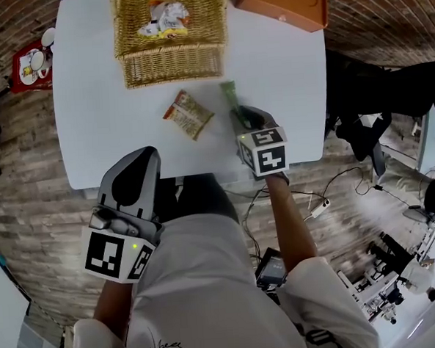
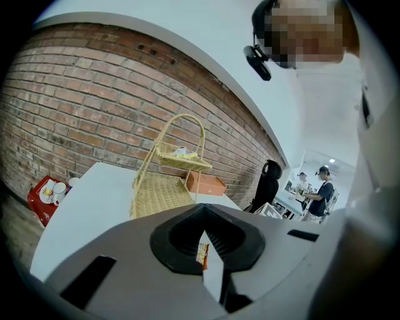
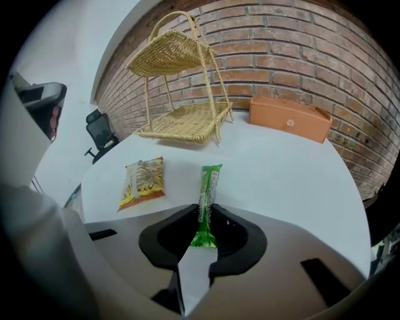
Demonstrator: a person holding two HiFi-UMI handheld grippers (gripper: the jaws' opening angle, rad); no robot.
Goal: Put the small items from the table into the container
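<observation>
right tool [image 3: 204,209] pinches green packet [image 3: 210,181], half hidden in head view; left tool [image 2: 204,209] clenched, empty.

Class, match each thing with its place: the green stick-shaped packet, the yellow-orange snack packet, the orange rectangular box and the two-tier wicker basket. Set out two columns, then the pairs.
Things
1. green stick-shaped packet
2. yellow-orange snack packet
3. orange rectangular box
4. two-tier wicker basket

Places
A. at the white table's far right corner
B. carries another packet on its top tier
C. pinched in the right hand-held gripper
D. lying free on the table

Pairs: 1-C, 2-D, 3-A, 4-B
</observation>
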